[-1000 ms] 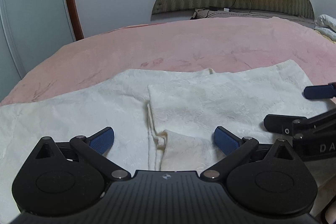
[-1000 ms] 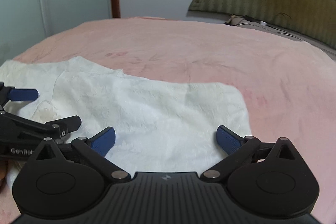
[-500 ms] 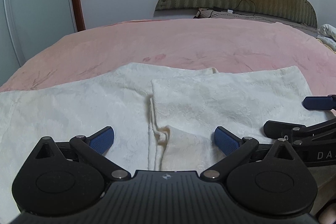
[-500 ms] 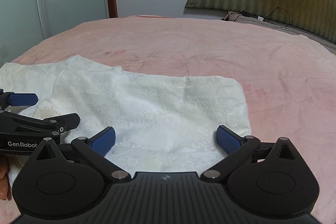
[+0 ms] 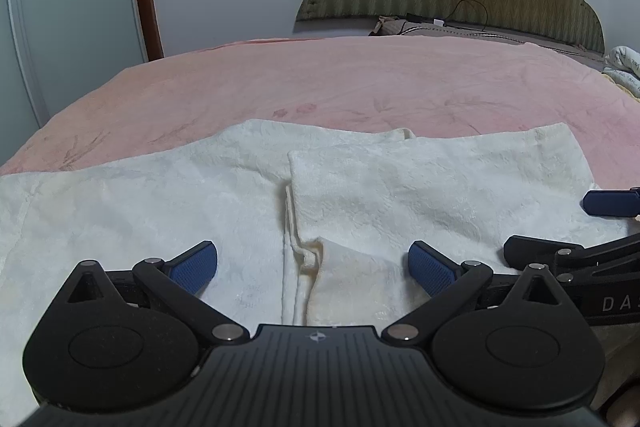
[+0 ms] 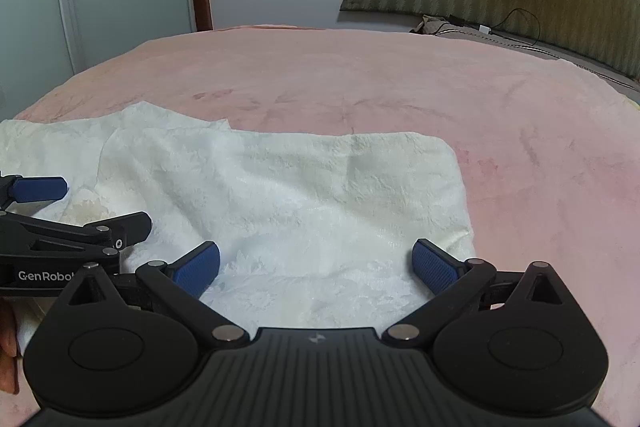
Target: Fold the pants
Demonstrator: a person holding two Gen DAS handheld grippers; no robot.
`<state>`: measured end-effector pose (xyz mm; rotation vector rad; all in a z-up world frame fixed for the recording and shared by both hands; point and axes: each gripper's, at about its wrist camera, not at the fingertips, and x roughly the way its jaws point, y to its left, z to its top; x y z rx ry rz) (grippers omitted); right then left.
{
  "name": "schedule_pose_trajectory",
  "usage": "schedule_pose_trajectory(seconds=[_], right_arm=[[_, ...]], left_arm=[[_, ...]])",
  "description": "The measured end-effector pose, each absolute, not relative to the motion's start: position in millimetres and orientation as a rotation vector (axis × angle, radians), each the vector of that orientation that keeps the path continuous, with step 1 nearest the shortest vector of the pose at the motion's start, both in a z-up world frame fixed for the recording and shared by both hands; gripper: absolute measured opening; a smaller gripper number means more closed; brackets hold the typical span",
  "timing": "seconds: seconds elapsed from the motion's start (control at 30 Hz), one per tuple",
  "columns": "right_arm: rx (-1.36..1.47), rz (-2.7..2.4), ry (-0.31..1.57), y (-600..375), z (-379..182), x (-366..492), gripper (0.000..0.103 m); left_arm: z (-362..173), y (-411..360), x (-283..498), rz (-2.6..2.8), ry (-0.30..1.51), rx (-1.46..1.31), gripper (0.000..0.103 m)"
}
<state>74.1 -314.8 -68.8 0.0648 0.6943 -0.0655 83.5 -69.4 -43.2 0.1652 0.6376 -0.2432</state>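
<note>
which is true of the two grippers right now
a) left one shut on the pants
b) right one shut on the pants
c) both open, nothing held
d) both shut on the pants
c: the left gripper and the right gripper both have their blue pads spread wide apart over the white pants, with no cloth pinched between them.
</note>
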Motion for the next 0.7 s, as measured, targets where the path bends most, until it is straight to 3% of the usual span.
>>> schedule_pose_trajectory(seconds=[0.53, 0.63, 0.7], right_arm=[[0.057, -0.077, 0.711, -313.8, -65.1, 76.7, 0.103], [0.055, -0.093, 0.684, -307.1, -54.2, 72.8, 0.103], [-0.014, -0.033, 0.625, -290.1, -42.0, 67.6, 0.103]], left_arm=[[-32.5, -25.3, 79.9, -0.240, 0.688, 0.122, 0.102], [-24.9, -20.3, 75.0, -0.268, 0.670, 0.141, 0.089], [-17.9, -9.2, 71.0, -0.221, 0.640, 0.128, 0.089]])
